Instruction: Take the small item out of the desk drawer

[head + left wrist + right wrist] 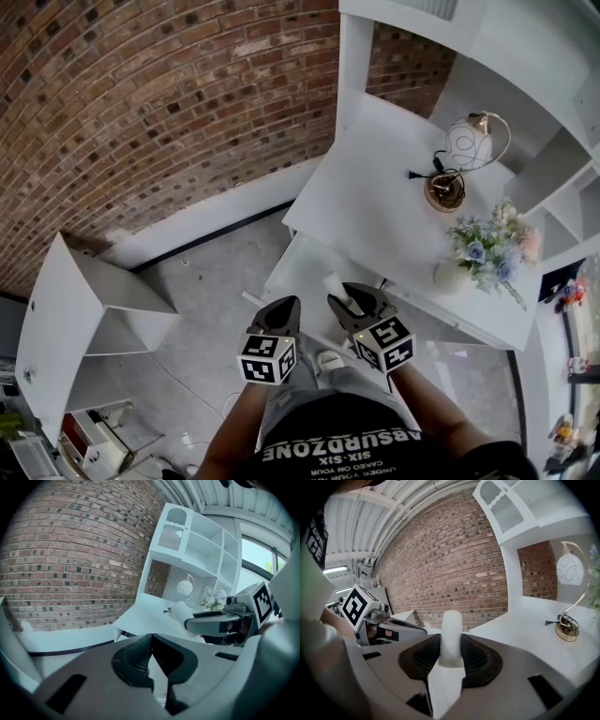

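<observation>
Left gripper (284,311): jaws together, nothing between them, hanging idle just beside the right. Right gripper (358,300): clamped on the small white item (451,625), a pale cylinder standing upright between the pads, above the open drawer (298,270) at the front edge of the white desk (375,187). Item looks clear of the drawer, so removal reads as essentially done; left to do is probably setting it down and perhaps shutting the drawer.

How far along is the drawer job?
Done: drawer looks pulled out, white item is clear of it. In hand: right gripper clamps the item; left gripper is shut, empty. Left: likely set it down, maybe on the desk, and close the drawer.
</observation>
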Demonstrator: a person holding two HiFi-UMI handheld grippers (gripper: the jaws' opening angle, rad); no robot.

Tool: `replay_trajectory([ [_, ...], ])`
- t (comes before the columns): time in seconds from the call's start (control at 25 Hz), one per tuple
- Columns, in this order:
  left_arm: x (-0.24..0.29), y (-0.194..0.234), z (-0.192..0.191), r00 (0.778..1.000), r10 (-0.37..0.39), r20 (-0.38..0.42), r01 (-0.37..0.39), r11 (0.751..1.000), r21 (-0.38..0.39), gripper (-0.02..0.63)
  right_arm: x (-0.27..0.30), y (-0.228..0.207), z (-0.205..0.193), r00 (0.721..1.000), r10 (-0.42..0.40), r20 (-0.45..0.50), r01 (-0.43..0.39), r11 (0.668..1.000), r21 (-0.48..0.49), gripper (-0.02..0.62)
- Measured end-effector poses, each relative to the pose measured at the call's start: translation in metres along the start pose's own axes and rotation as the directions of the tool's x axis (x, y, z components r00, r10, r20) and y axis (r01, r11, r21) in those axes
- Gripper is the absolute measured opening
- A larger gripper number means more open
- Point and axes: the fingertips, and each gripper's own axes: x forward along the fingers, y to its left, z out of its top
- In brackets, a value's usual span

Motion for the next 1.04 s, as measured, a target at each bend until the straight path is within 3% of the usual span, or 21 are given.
replay_trajectory([
  [1.04, -0.017, -0.034, 0.011, 0.998, -0.005, 0.064, 0.004, 1.000, 0.023, 0.005, -0.042, 0.015, 0.010, 0.999, 0.016, 0.051, -0.014, 1.000, -0.025, 0.129],
])
